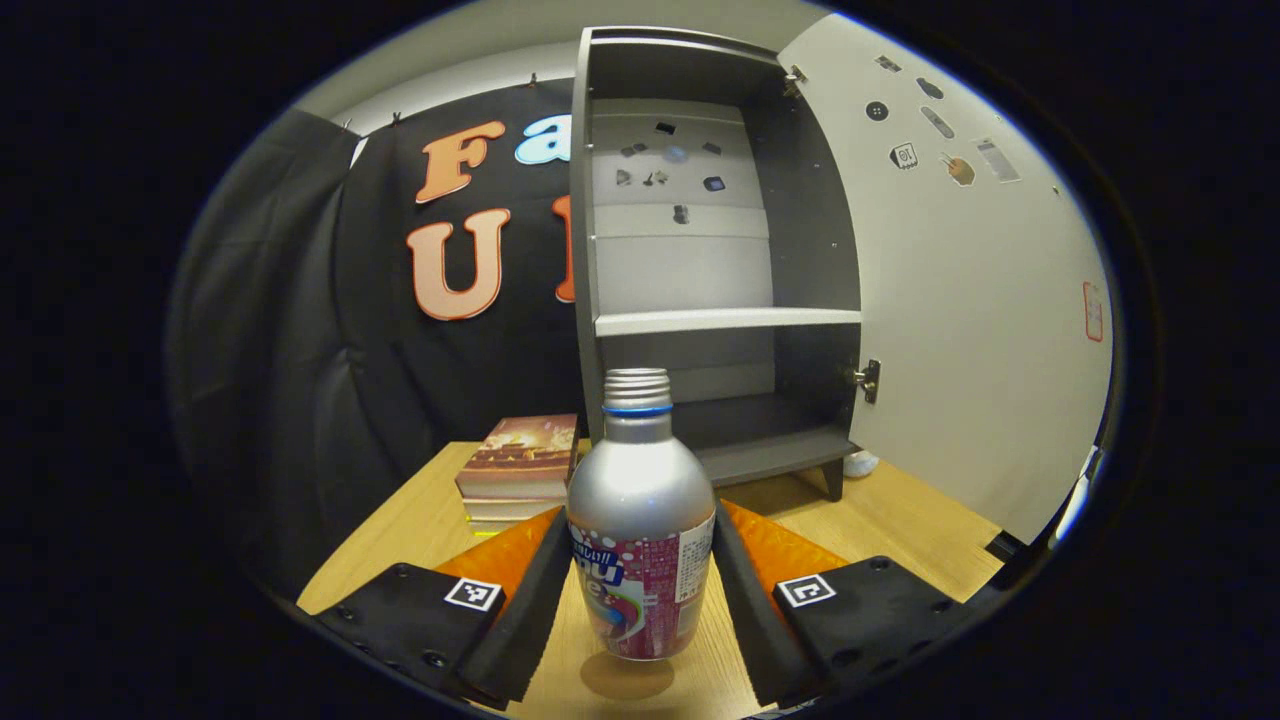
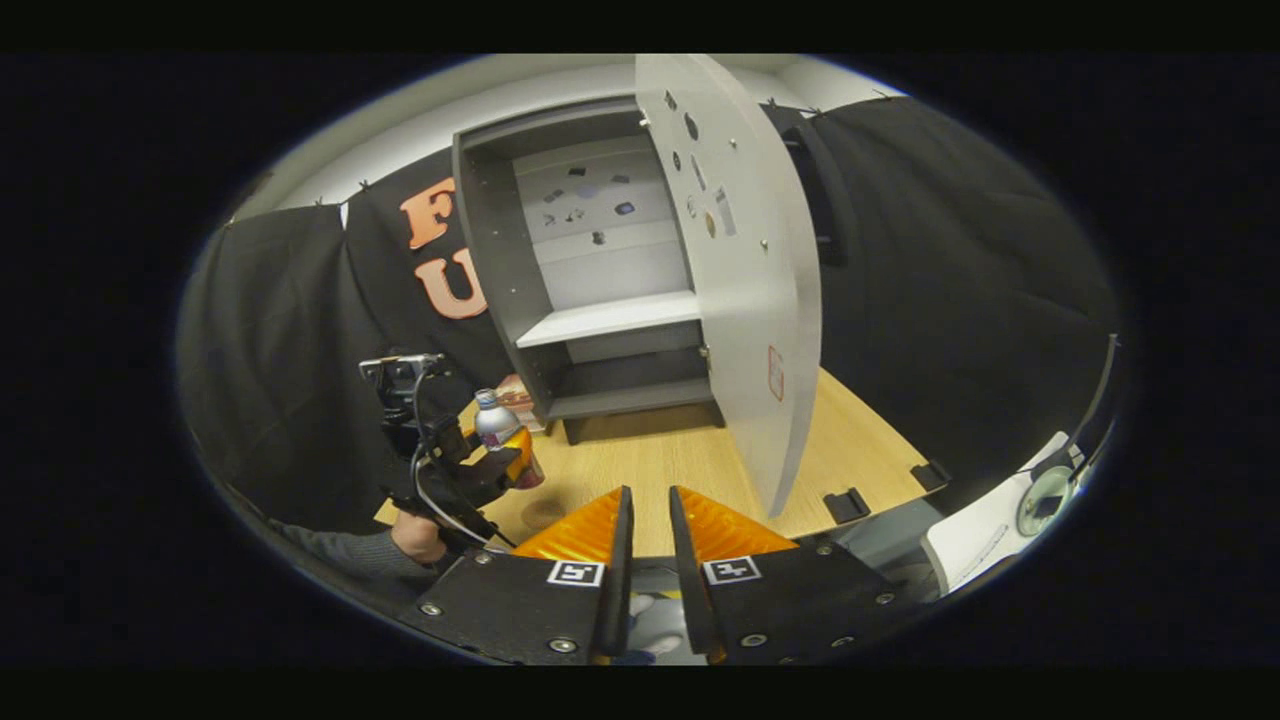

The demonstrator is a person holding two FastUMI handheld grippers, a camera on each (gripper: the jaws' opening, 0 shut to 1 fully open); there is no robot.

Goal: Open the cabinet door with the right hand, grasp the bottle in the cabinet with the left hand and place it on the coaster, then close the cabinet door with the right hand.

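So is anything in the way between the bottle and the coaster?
Nothing visible. The bottle, held between the left gripper fingers, hangs just above the round coaster on the table, with only air between them.

Right gripper (image 2: 645,530): fingers nearly parallel, narrow gap between them, nothing held, low over the wooden table (image 2: 660,465). Cabinet (image 2: 560,290) stands at the table's far side; its door (image 2: 745,290) is swung wide open, edge toward the camera. Shelf and floor of the cabinet are bare. At left, left gripper (image 2: 500,450), held by a hand (image 2: 420,535), clamps the bottle (image 2: 492,420) above the table. Round coaster (image 2: 545,512) lies on the table just below and beside the bottle.
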